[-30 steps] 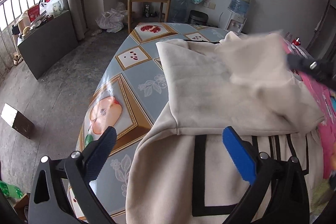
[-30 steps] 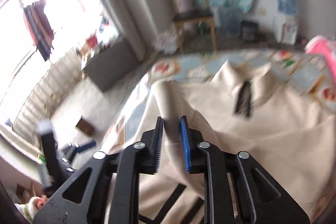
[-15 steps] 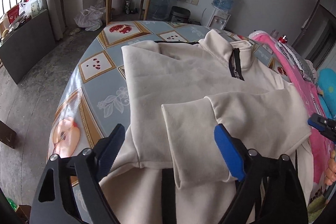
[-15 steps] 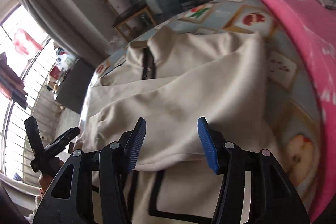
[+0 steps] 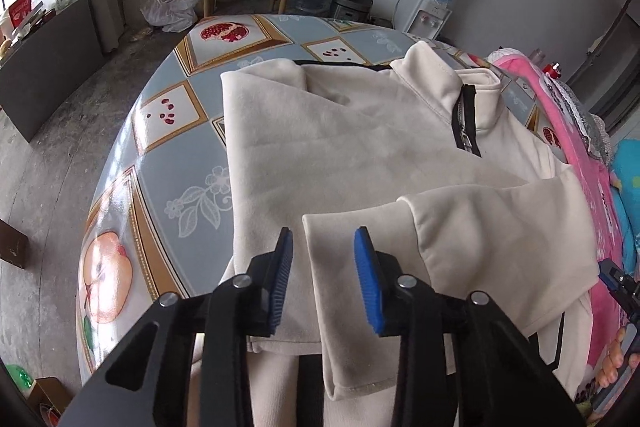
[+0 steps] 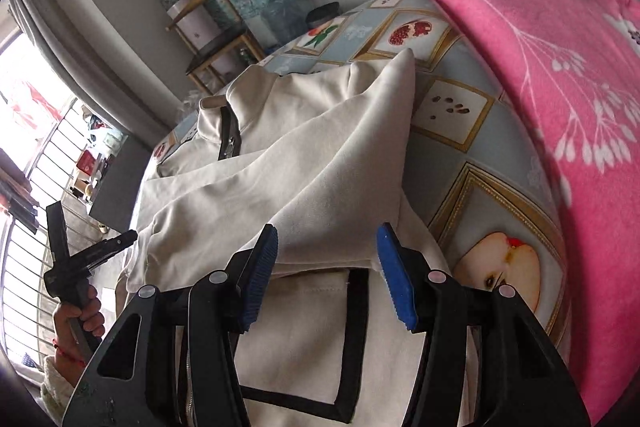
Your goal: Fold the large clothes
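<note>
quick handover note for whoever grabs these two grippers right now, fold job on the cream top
Left gripper: jaws closing around the folded-in sleeve cuff, pads not yet pressing.
Right gripper: jaws open, empty, over the lower fold edge.
Cream zip-collar top lies flat on the fruit-print table, pink blanket beside it.
Done: both sleeves folded across the chest.
Left: probably fold the bottom half up and square it off.

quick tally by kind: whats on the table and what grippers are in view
cream garment: 1
pink floral blanket: 1
grippers: 2, the left gripper, its jaws closing around a folded sleeve without pressing it yet, and the right gripper, open
total: 4
</note>
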Action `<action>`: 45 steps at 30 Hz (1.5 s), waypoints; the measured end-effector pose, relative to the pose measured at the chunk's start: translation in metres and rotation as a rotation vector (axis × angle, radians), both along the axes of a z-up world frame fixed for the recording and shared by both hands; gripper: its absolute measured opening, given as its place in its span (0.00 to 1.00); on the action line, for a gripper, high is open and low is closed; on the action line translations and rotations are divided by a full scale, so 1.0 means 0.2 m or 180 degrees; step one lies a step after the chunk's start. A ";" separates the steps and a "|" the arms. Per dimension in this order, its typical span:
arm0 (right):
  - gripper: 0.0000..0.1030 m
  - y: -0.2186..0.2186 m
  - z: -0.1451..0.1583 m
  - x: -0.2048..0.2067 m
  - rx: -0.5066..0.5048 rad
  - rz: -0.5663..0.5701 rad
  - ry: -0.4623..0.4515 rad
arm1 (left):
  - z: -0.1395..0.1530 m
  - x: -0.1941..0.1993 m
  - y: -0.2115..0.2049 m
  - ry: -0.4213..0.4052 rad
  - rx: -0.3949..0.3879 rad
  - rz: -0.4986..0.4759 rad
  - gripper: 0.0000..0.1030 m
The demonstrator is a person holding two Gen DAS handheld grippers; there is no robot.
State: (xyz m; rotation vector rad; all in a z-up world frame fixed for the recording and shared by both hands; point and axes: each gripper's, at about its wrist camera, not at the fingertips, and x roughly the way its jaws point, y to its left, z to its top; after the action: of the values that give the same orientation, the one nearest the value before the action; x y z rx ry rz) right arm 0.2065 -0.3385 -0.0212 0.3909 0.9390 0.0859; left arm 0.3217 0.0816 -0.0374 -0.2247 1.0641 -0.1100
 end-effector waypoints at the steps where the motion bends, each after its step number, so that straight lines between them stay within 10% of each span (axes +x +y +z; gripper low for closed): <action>1: 0.50 0.00 0.00 0.00 0.0009 0.0009 -0.0008 | -0.03 0.02 0.00 0.0104 0.0002 0.0000 0.30; 4: 0.50 0.00 -0.01 0.02 -0.0004 -0.0009 -0.0006 | -0.08 0.04 0.00 0.0140 -0.0025 0.0051 0.29; 7: 0.50 -0.02 0.00 0.03 -0.0008 -0.0044 -0.0016 | -0.07 0.04 -0.04 0.0014 0.0126 0.0013 0.05; 14: 0.50 -0.12 0.02 0.03 -0.0015 -0.0229 -0.0044 | 0.30 0.05 -0.05 -0.0639 0.0255 0.0011 0.04; 18: 0.50 -0.16 0.00 0.06 -0.0014 -0.0307 -0.0013 | 0.30 0.12 0.07 -0.0538 0.0311 0.0216 0.04; 22: 0.50 -0.14 0.01 0.10 -0.0298 -0.0325 0.0015 | 0.05 0.18 0.14 -0.0020 0.0279 0.0243 0.06; 30: 0.45 0.11 0.07 0.28 -0.0927 0.0233 -0.0066 | 0.15 0.00 0.15 -0.0521 0.0172 0.0205 0.10; 35: 0.40 0.22 -0.15 0.42 -0.1218 0.0503 0.0460 | -0.03 0.04 0.04 0.0009 0.0358 -0.0014 0.12; 39: 0.40 0.22 -0.19 0.39 -0.1326 0.0464 0.0583 | -0.04 0.00 0.04 -0.0081 0.0352 -0.0015 0.13; 45: 0.66 0.22 -0.03 0.25 -0.1221 0.0475 0.0310 | 0.10 -0.08 0.10 -0.0299 0.0416 0.0067 0.33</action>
State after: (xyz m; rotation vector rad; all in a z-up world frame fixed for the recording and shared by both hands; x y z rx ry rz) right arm 0.2568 -0.2942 -0.0263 -0.0304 1.0546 0.0215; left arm 0.3050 0.1013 -0.0184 -0.1114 0.9713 -0.0316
